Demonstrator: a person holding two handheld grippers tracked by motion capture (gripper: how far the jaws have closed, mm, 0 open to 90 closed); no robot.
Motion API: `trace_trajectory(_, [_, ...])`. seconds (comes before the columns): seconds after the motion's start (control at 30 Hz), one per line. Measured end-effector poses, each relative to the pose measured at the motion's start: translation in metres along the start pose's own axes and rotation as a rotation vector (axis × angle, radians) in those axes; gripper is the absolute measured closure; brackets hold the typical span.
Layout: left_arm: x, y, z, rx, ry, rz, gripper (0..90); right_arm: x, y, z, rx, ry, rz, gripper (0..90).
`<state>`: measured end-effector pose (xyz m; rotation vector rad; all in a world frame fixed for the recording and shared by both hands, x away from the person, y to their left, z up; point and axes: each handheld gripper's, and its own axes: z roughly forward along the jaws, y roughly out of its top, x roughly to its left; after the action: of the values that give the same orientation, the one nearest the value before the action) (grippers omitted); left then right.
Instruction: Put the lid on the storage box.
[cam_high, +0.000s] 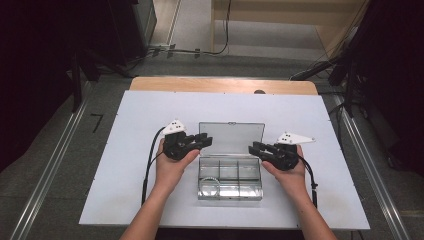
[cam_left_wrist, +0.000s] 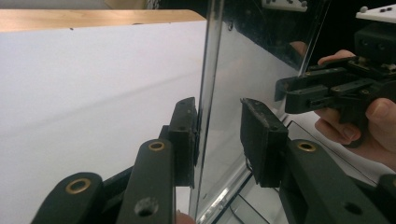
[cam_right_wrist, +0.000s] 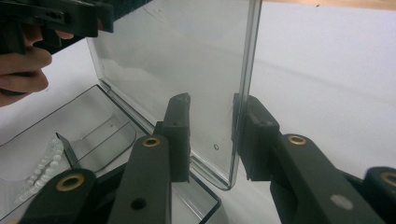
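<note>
The clear plastic compartment box (cam_high: 230, 179) stands open, white beads (cam_right_wrist: 39, 170) in one cell; both grippers (cam_high: 204, 142) (cam_high: 253, 148) straddle its raised transparent lid (cam_high: 231, 137), jaws narrow, unclamped

Upright lid (cam_high: 231, 138) blocks passage between tools; table (cam_high: 135, 125) around open.

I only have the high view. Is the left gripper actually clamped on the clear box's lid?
Observer: No. The lid's edge stands between the left gripper's jaws, with a gap to one pad.
Operator: And the right gripper?
Observer: The right gripper straddles the lid's other edge, and one pad is clear of it too.
Operator: Anything in the box?
Observer: A string of white beads lies in one compartment.
</note>
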<state>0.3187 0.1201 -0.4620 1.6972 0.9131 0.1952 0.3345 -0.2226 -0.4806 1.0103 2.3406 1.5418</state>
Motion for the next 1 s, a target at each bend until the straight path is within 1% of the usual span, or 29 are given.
trace_trajectory(0.07, [-0.001,-0.001,-0.001,-0.005,-0.003,0.009,65.9,0.001,0.003,-0.002,0.002,0.007,0.004,60.9])
trace_trajectory(0.13, [-0.002,-0.002,-0.002,-0.006,-0.007,0.012,65.7,0.002,0.007,-0.006,-0.009,0.013,0.005,58.1])
trace_trajectory(0.2, [-0.003,-0.002,-0.003,-0.011,-0.008,0.013,65.5,0.002,0.012,-0.011,-0.024,0.009,0.004,55.2])
trace_trajectory(0.33, [-0.005,-0.004,-0.005,-0.015,-0.015,0.018,64.8,0.004,0.021,-0.022,-0.052,0.0,0.015,53.8])
trace_trajectory(0.47, [-0.007,-0.005,-0.007,-0.016,-0.023,0.022,64.1,0.007,0.028,-0.03,-0.063,-0.007,0.013,53.8])
trace_trajectory(0.57, [-0.009,-0.006,-0.009,-0.011,-0.028,0.025,63.5,0.01,0.032,-0.034,-0.068,0.0,0.015,53.9])
trace_trajectory(0.73, [-0.011,-0.008,-0.011,-0.017,-0.035,0.027,62.8,0.018,0.038,-0.038,-0.079,0.009,-0.007,54.9])
trace_trajectory(0.87, [-0.012,-0.009,-0.012,-0.016,-0.034,0.03,62.4,0.023,0.041,-0.04,-0.082,0.02,-0.014,58.0])
trace_trajectory(1.0, [-0.013,-0.011,-0.013,-0.025,-0.04,0.011,61.2,0.026,0.041,-0.041,-0.078,0.017,-0.021,59.9])
